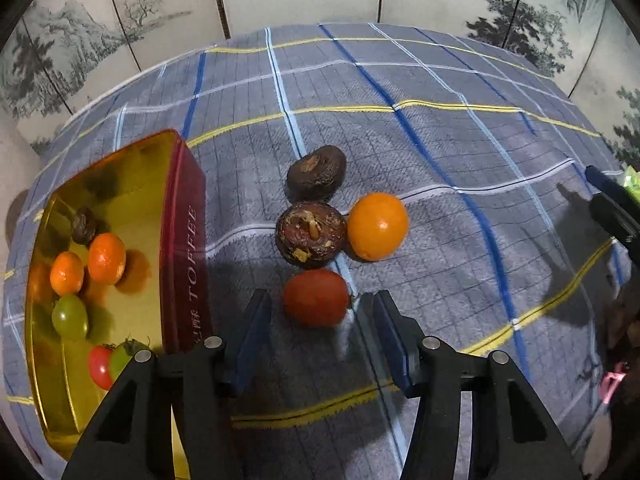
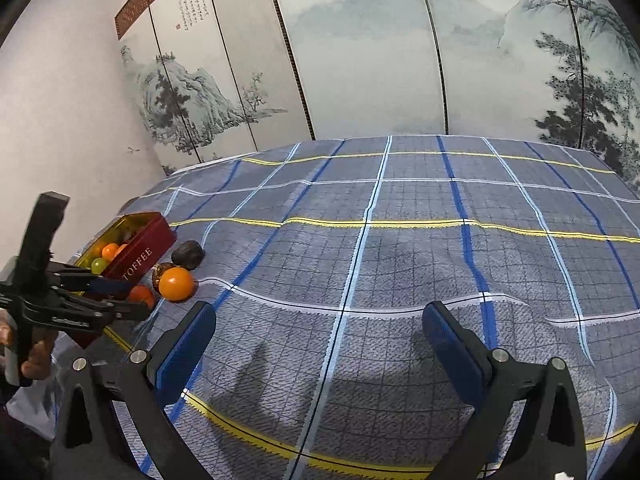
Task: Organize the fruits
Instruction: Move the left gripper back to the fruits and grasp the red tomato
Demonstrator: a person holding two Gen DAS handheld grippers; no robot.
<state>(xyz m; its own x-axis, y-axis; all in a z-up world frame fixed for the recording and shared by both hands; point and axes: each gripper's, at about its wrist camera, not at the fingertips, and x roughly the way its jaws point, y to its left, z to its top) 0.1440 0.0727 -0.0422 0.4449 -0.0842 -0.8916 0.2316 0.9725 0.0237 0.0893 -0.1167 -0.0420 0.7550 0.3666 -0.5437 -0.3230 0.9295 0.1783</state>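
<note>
A red tomato lies on the checked cloth between the open blue pads of my left gripper, with small gaps on both sides. Beyond it lie two dark brown fruits and an orange. The red and gold toffee tin at left holds two small oranges, a green grape, a dark fruit and small tomatoes. My right gripper is open and empty over bare cloth; its view shows the tin, the orange and the left gripper far left.
The blue-grey checked cloth covers the table. A painted folding screen stands behind the far edge. The right gripper's tip shows at the right edge of the left wrist view, next to something green.
</note>
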